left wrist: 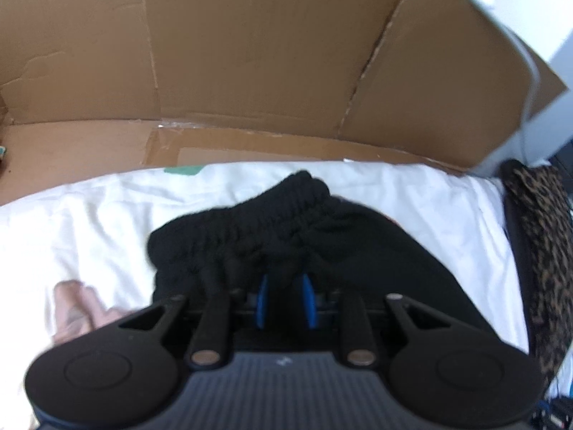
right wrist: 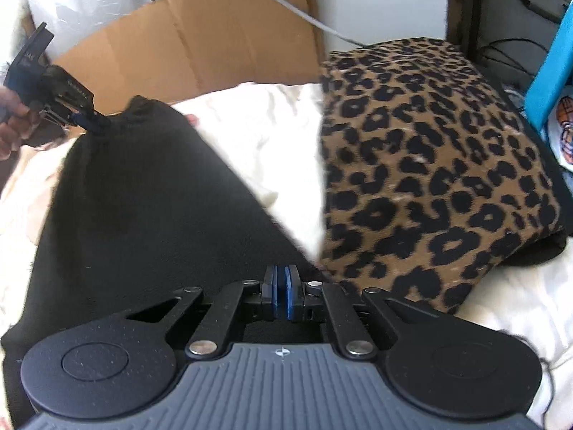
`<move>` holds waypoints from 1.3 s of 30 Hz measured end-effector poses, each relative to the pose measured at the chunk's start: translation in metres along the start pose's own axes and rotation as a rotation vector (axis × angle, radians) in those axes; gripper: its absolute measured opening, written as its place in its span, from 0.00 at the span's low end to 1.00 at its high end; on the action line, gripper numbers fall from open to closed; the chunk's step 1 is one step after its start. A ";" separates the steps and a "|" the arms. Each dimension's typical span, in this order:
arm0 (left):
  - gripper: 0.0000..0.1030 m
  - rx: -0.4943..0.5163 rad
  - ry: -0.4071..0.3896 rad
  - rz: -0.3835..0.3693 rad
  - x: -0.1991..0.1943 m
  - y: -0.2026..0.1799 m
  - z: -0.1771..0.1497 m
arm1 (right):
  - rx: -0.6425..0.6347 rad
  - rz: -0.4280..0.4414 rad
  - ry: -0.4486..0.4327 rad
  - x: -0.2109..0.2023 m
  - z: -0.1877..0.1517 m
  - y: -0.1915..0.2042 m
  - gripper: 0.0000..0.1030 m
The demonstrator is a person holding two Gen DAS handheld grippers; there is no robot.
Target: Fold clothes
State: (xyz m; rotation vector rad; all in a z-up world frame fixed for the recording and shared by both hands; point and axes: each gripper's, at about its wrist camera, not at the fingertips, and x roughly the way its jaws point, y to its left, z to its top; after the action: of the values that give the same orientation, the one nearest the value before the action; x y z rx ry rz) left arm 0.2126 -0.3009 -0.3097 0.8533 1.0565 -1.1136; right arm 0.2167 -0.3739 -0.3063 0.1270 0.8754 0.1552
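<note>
A black garment (left wrist: pixel 268 229) with a gathered elastic waistband lies over a white sheet (left wrist: pixel 89 222). My left gripper (left wrist: pixel 284 279) is shut on the bunched waistband, with black cloth between its blue pads. In the right wrist view the garment (right wrist: pixel 143 197) stretches from the left gripper (right wrist: pixel 96 123) at upper left, held by a hand (right wrist: pixel 10 122), down to my right gripper (right wrist: pixel 283 279). The right gripper's blue pads are pressed together at the end of the garment's taut right edge.
A flattened cardboard box (left wrist: pixel 250 53) stands behind the sheet. A leopard-print cloth (right wrist: pixel 429 165) lies to the right, beside the garment. A grey cable (right wrist: pixel 286 7) runs over the cardboard (right wrist: pixel 200 46). A blue object (right wrist: pixel 551 61) leans at far right. A blurred pale pink shape (left wrist: pixel 78 304) shows at lower left.
</note>
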 end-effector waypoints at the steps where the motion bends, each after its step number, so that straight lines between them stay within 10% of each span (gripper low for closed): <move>1: 0.26 0.013 0.005 0.005 -0.005 0.000 -0.006 | -0.003 0.012 0.004 0.000 -0.001 0.002 0.04; 19: 0.21 0.006 0.027 0.125 0.015 0.003 -0.048 | 0.050 -0.022 0.057 0.009 -0.004 -0.004 0.09; 39: 0.24 0.039 0.109 0.028 -0.010 -0.006 -0.104 | 0.093 -0.040 0.065 0.000 -0.008 -0.013 0.09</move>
State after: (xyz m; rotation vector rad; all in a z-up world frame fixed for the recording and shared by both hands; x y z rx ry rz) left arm 0.1821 -0.2033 -0.3302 0.9661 1.1127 -1.0765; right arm 0.2121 -0.3865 -0.3135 0.1921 0.9495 0.0817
